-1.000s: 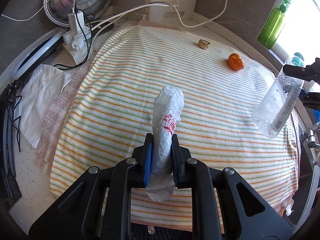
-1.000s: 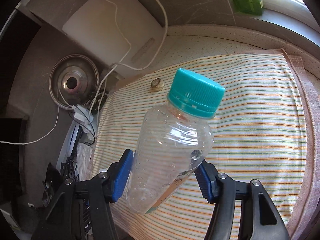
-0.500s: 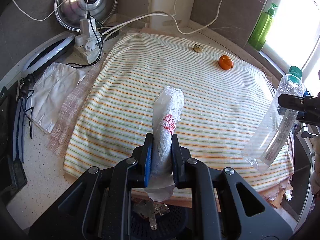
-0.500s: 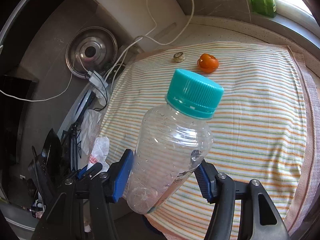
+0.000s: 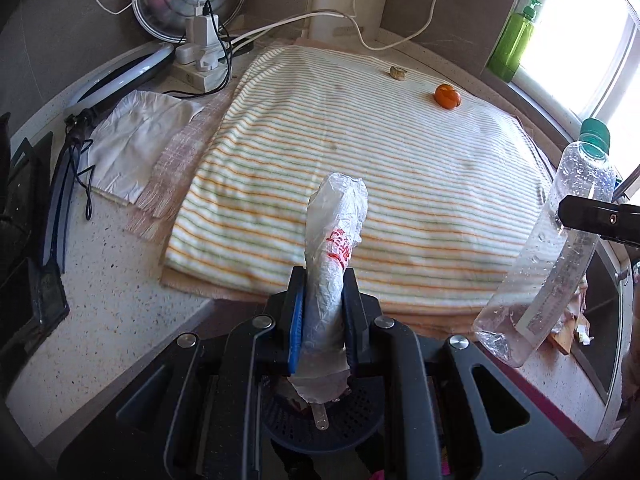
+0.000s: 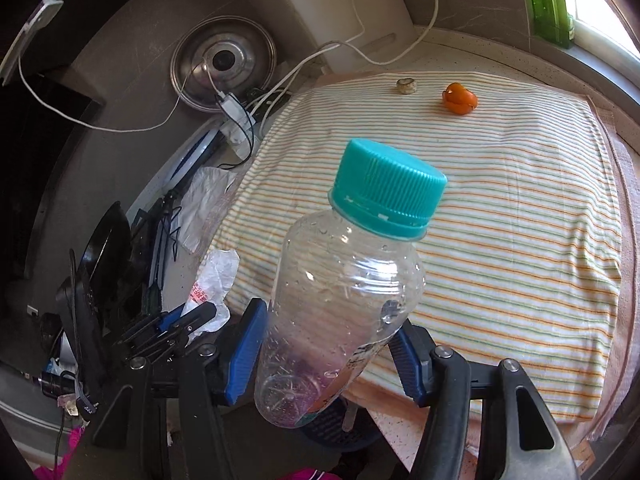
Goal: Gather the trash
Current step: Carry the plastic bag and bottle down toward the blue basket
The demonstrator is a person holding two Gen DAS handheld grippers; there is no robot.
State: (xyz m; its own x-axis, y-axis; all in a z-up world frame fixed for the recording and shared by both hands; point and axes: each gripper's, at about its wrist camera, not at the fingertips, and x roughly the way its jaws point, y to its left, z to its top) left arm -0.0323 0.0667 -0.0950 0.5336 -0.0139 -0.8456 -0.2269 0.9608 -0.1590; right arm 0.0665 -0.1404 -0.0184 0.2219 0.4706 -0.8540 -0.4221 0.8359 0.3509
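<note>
Plastic bag (image 5: 335,248), crumpled white with red print, is pinched between the left gripper (image 5: 322,320) pads and sticks up past the tips; its lower end hangs below the jaws over a dark perforated basket (image 5: 352,424), mostly hidden by the gripper body. Red print not legible. Clear plastic bottle (image 6: 340,300) with teal cap (image 6: 388,188) is clamped at mid-body by the right gripper (image 6: 328,344), tilted, cap pointing away from the camera; base sits over the blue basket rim (image 6: 332,424) at the table (image 5: 112,292) edge. In the left wrist view the right gripper is cut off at the frame edge, only one black finger across the bottle showing. On the striped towel (image 5: 380,168), well away from both grippers: orange peel-like item (image 5: 447,96) and a small tan object (image 5: 398,73), too small to identify.
</note>
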